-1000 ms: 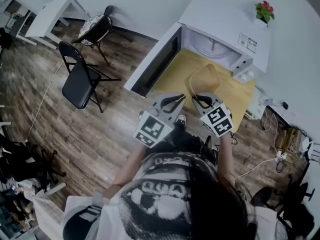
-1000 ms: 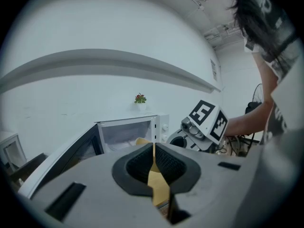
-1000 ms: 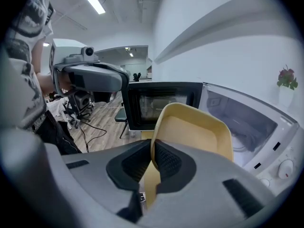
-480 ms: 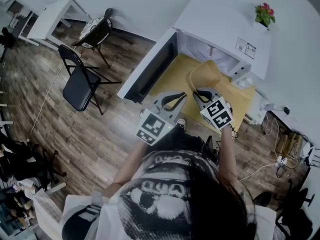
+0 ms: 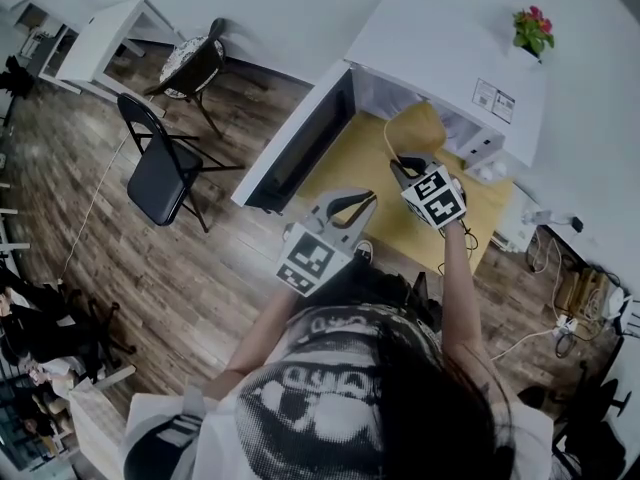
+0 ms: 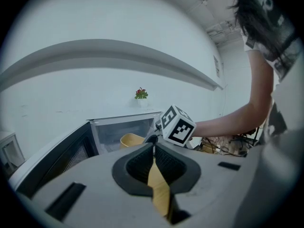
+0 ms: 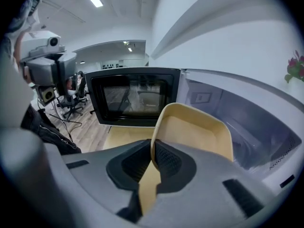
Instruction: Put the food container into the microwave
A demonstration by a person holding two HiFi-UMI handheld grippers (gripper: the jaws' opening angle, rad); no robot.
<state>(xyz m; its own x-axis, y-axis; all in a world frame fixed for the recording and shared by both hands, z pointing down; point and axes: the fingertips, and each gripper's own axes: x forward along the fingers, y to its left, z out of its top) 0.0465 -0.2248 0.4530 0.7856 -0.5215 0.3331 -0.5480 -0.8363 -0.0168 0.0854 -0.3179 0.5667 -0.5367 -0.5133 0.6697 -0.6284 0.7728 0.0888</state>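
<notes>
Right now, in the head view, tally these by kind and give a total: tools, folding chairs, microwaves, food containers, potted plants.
Tools: 2, left tool and right tool
Folding chairs: 2
Microwave: 1
Food container: 1
Potted plant: 1
Total: 7

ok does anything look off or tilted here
Only the food container: the right gripper pinches it by one rim edge, so it hangs tipped at the mouth of the microwave rather than flat. It looks empty, with nothing spilled. The door stands wide open.
</notes>
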